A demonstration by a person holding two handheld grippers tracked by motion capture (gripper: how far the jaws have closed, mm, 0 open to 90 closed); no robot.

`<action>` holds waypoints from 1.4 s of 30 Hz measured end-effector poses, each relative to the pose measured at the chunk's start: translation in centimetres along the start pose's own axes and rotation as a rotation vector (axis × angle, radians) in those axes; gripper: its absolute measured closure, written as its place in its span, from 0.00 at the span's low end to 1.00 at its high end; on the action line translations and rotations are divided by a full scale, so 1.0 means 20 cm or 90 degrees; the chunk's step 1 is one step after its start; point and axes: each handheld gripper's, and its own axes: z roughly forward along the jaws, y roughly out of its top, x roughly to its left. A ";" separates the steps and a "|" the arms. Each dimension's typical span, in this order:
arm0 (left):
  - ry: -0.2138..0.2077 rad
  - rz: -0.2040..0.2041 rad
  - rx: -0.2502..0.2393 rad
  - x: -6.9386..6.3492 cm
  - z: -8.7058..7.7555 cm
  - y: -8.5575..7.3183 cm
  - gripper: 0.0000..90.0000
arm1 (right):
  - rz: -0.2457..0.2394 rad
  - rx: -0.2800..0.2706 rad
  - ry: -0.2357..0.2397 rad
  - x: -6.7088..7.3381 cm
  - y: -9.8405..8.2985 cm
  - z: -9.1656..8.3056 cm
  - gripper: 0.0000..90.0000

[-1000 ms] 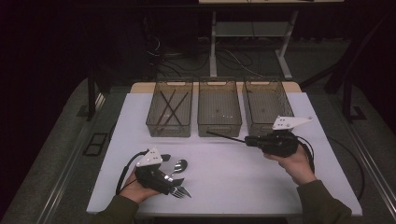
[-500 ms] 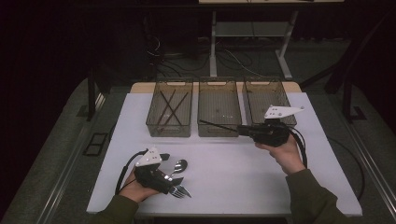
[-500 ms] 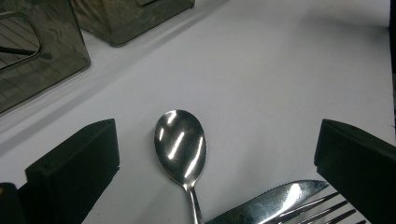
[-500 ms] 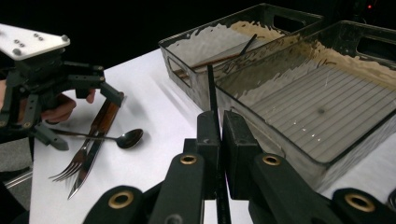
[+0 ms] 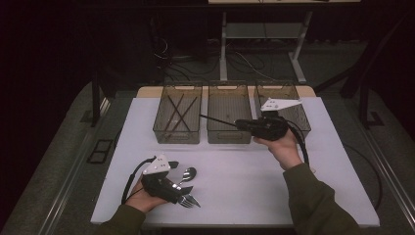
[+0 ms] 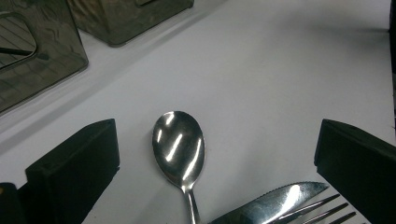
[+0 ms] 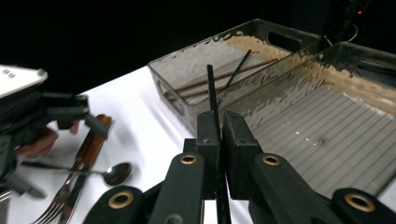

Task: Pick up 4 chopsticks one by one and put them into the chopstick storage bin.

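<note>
Chopstick (image 5: 218,120), clamped in the right claw (image 7: 218,133), pointed toward ten o'clock over the middle bin (image 5: 228,136), short of the left bin (image 5: 177,135) holding other chopsticks; the left claw (image 6: 210,154) stood apart over a spoon (image 6: 180,149)

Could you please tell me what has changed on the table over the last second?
The right gripper, shut on a black chopstick, has moved left and away from the person, so the stick's tip now reaches over the middle bin toward the left bin. The left gripper has stayed open by the spoon and forks.
</note>
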 end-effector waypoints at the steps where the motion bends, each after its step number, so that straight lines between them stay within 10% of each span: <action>1: 0.001 0.000 -0.001 0.00 0.00 0.00 0.00 | -0.002 0.001 -0.003 0.00 0.01 0.02 0.96; 42: 0.000 -0.004 -0.013 0.00 0.00 0.01 0.00 | 0.020 0.066 -0.126 -0.04 0.34 0.76 0.95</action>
